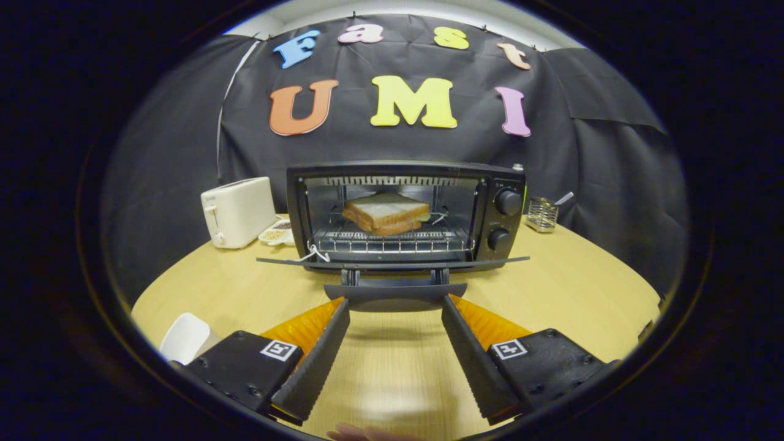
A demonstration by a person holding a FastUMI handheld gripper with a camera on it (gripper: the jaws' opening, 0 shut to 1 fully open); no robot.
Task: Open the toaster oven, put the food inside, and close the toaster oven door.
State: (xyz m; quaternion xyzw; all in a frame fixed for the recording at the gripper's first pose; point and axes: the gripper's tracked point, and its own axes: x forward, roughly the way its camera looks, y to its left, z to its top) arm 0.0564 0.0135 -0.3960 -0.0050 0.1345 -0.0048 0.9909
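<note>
Two fingers of the gripper (395, 301) spread wide, empty, tips just short of the lowered door (392, 262). Sandwich (386, 213) on the rack inside the toaster oven (405, 211), at 12 o'clock. Toaster (237, 211) at 10 o'clock.

Gripper (395, 306): 2 long black fingers (315, 361) are being shown, inner faces ribbed with fine saw-tooth ridges. Translucent orange panels are being seen along the outer side of each finger. Each finger is being carried on a black block fastened with dark screws and marked with 1 small square black-and-white tag.
</note>
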